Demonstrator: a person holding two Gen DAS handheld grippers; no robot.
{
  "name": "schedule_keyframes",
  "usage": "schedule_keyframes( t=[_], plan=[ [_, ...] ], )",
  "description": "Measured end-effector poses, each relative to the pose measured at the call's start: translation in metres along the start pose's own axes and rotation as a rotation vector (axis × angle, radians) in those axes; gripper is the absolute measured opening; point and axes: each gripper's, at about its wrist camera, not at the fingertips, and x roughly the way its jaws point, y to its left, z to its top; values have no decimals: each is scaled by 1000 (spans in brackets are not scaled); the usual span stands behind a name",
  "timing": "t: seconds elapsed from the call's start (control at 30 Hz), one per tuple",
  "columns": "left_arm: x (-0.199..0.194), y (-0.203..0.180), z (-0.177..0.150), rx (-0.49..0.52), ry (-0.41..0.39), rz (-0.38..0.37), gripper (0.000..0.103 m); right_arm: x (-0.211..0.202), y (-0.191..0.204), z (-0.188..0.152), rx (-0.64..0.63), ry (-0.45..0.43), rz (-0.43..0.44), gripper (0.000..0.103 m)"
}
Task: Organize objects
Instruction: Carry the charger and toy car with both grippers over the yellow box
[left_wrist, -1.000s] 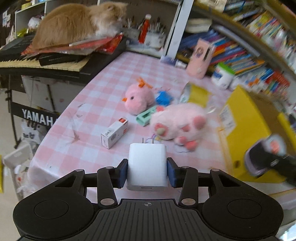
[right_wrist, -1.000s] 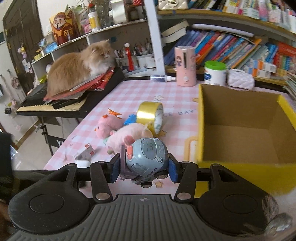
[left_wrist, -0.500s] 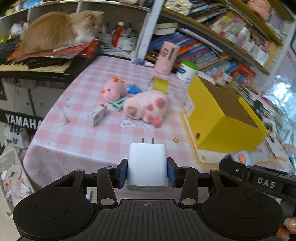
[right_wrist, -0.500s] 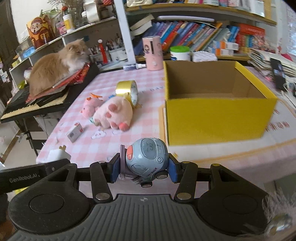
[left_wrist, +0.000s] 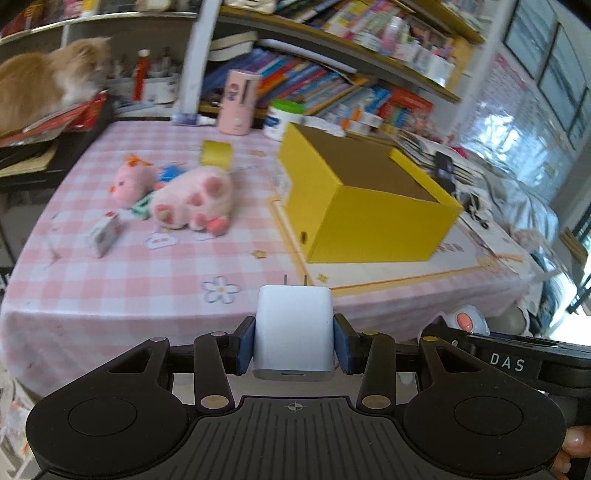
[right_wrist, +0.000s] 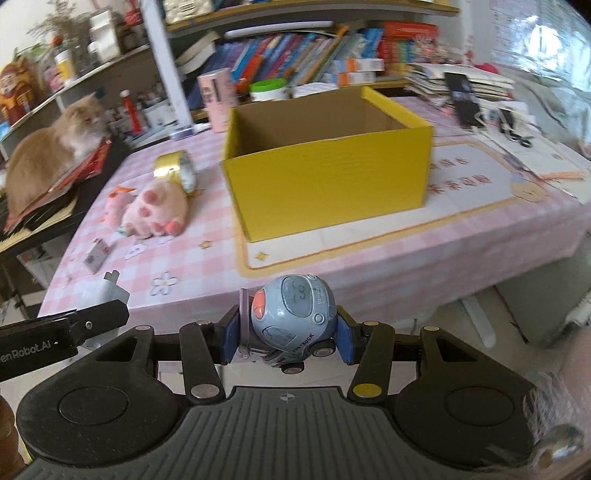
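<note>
A pink-checked cloth covered the table (right_wrist: 369, 266), with a cream mat edged in yellow under the open yellow box (right_wrist: 325, 166) — empty as far as could be seen. Left of the box lay a big pink plush (left_wrist: 195, 199), a smaller one (left_wrist: 131, 179), gold tape (right_wrist: 177, 171) and a small carton (left_wrist: 105, 234). Bookshelves (left_wrist: 332, 85) ran along the far wall; a ginger cat (right_wrist: 48, 151) sat on a keyboard at far left. At the near table edge, the left tool (left_wrist: 293, 343) clamped a white charger (left_wrist: 293, 332), prongs pointing away; the right tool (right_wrist: 288, 341) clamped a blue toy car (right_wrist: 293, 319) — both short of the box.
</note>
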Motion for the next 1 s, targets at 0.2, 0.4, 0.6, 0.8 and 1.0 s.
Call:
schedule_keyframes(
  t=[0.2, 0.4, 0.6, 0.8, 1.0],
  plan=[
    [13, -21, 2, 57, 26, -55, 42, -7, -18, -4, 28, -2, -59, 48],
    [26, -41, 5, 105, 45, -92, 42, -9, -38, -5, 66, 2, -93, 48],
    [33, -50, 11, 124, 46, -91, 42, -5, -51, 1, 88, 7, -105, 48],
    [41, -56, 17, 130, 46, -85, 42, 2, -57, 10, 84, 13, -100, 48],
    [48, -62, 21, 131, 46, -83, 42, 9, -64, 18, 80, 23, -94, 48]
  ],
)
